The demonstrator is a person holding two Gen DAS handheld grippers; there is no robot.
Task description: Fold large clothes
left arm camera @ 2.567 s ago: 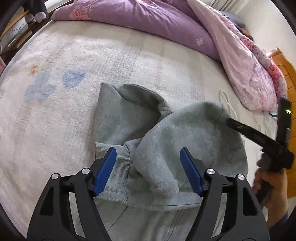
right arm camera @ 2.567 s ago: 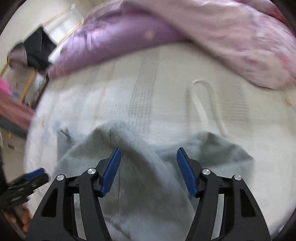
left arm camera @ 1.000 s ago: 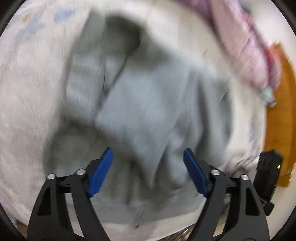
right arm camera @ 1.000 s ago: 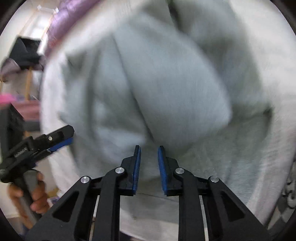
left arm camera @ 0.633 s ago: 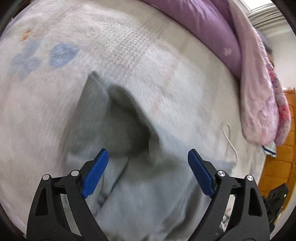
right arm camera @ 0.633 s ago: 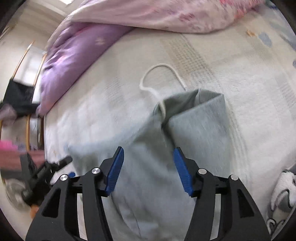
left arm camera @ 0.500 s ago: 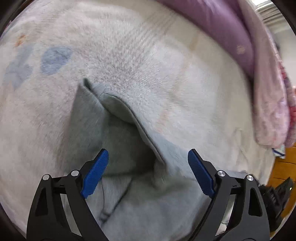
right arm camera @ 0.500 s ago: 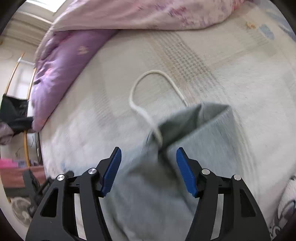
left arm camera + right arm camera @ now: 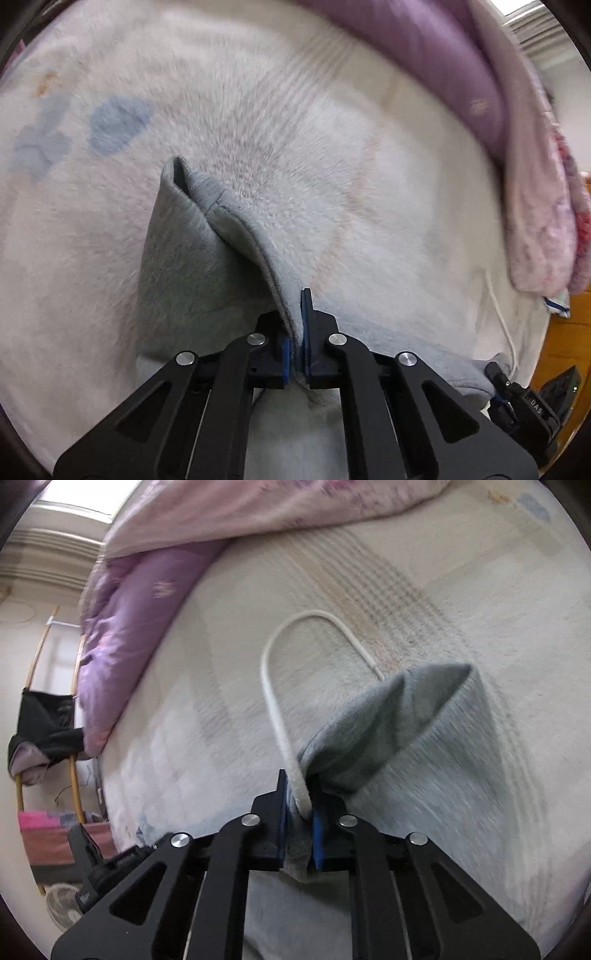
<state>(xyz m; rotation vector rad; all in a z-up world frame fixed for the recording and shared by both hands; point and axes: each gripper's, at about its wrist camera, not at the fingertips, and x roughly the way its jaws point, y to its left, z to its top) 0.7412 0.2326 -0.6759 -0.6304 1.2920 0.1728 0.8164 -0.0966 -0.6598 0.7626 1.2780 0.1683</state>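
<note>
Left wrist view shows the left gripper (image 9: 296,332) clamped tight on a stitched edge of the grey hoodie (image 9: 192,258), the blue pads (image 9: 305,325) pinching the fabric so it rises in a ridge from the jaws toward a peaked corner further up the blanket (image 9: 258,129). The hoodie lies on that pale fleece blanket, spread toward the near edge of the bed, with the purple quilt (image 9: 424,55) heaped well beyond it at the far side. A pink floral quilt (image 9: 546,221) sits beside the purple one. Low at the hoodie's right end the right gripper (image 9: 524,402) peeks in.

From the right wrist view, the right gripper (image 9: 299,812) has its jaws closing, already pressing on a fold of the hoodie (image 9: 406,738) together with its white drawstring (image 9: 273,686), which loops out across the blanket (image 9: 480,590) beyond the fabric. The cloth lifts to a pointed corner just past the jaws. Away from the hoodie, off the bed's edge, stand a wooden rack (image 9: 44,716) draped with dark cloth and a fan (image 9: 61,908).
</note>
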